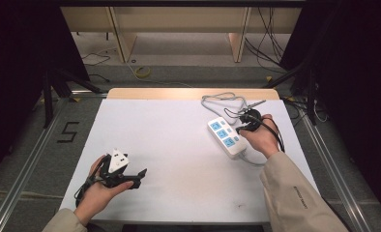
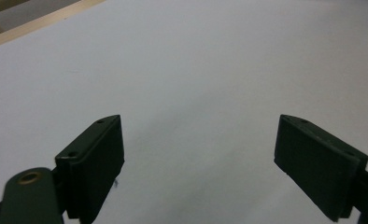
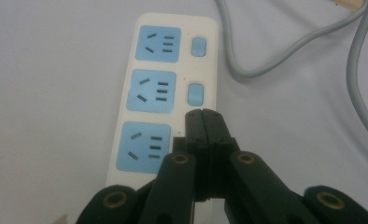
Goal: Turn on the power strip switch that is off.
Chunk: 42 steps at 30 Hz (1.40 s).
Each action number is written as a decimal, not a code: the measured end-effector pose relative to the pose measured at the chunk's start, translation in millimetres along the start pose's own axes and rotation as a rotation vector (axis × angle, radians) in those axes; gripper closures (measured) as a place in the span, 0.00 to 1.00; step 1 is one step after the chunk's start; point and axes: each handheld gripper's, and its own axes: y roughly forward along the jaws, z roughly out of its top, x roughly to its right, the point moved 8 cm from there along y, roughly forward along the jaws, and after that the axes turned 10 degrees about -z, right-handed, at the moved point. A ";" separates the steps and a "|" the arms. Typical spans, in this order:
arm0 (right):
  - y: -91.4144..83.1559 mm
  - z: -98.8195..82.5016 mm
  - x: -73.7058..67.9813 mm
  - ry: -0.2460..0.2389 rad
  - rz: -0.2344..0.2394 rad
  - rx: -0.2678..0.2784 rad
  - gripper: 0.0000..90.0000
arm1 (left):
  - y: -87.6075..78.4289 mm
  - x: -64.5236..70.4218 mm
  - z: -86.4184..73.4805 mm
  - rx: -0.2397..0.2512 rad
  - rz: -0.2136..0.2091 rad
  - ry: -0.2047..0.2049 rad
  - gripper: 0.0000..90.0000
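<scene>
Three blue sockets run along the white power strip (image 3: 161, 98), each with its own small blue switch (image 3: 194, 93) beside it. In the right gripper view the strip fills the centre of the frame, and the right gripper (image 3: 203, 122) has its jaws pressed fully together, nothing between them, with the closed tip over the strip's switch column near the lowest socket. In the high view the strip (image 1: 226, 137) lies at right of centre on the white table (image 1: 169, 145), its grey cable (image 1: 222, 99) looping toward the upper edge.

The work in hand looks like pressing a switch with the closed tip. Doing it well means keeping the jaws shut as one blunt point, centring that point on the button rather than the socket face, and pushing straight down so the light strip does not skid.

At lower left, the left gripper (image 1: 130, 176) rests with its jaws wide apart over bare table.
</scene>
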 end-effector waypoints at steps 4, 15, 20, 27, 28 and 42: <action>2.6 -1.1 0.8 -0.002 -0.002 -0.011 1.00 | 0.1 0.3 0.0 0.000 -0.002 0.001 0.17; 9.5 -3.9 1.5 -0.001 0.003 -0.042 1.00 | 0.3 0.4 0.0 -0.002 -0.002 0.002 0.17; 12.6 -5.4 -0.1 -0.006 0.009 -0.059 1.00 | 0.4 0.5 0.1 -0.003 -0.002 0.003 0.17; 16.9 -5.9 -2.2 -0.013 0.010 -0.069 1.00 | 0.4 0.5 0.1 -0.003 -0.003 0.003 0.17; 18.2 -6.4 -3.0 -0.017 0.011 -0.073 1.00 | 0.4 0.5 0.1 -0.003 -0.003 0.003 0.17; 22.5 -6.5 -5.6 -0.023 0.012 -0.094 1.00 | 0.7 0.8 0.1 -0.003 -0.004 0.002 0.17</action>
